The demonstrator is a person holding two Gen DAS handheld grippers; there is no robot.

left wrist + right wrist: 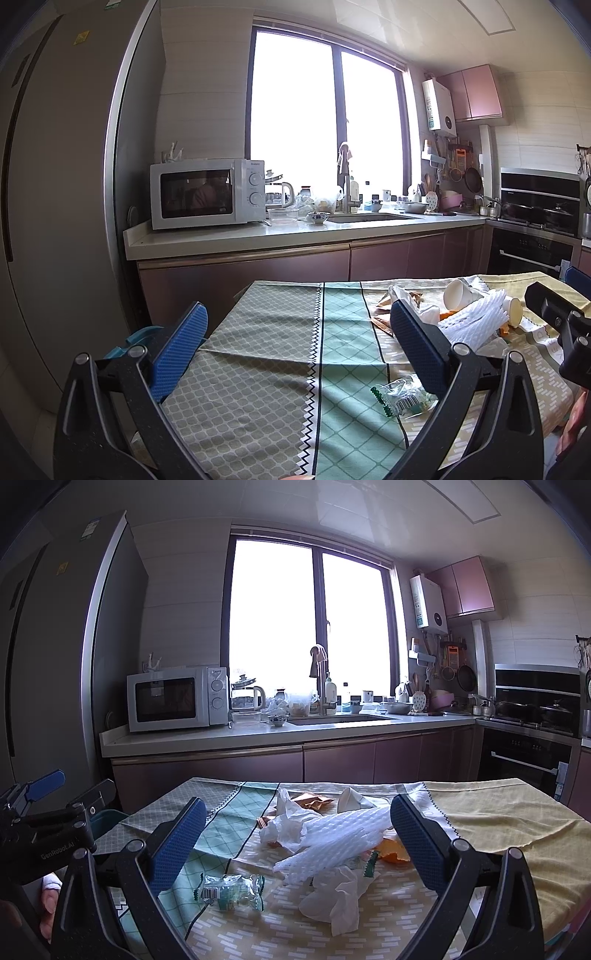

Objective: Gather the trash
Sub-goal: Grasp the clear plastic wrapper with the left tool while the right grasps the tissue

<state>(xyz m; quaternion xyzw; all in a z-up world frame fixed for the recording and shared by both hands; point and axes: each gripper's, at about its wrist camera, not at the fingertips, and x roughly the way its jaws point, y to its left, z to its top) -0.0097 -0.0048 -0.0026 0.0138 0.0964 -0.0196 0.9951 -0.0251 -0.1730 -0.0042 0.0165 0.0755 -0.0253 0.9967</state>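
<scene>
Trash lies on the patterned tablecloth: a white foam net sleeve, crumpled tissues, a clear green-edged wrapper, orange peel, a brown snack packet and a tipped paper cup. My right gripper is open above the pile, the foam sleeve lying between its blue fingers. My left gripper is open over bare cloth, with the wrapper by its right finger. The foam sleeve and paper cups sit to its right.
A kitchen counter with a microwave, sink and faucet runs behind the table under a bright window. A tall fridge stands at left, an oven and stove at right. A teal bin rim shows left of the table.
</scene>
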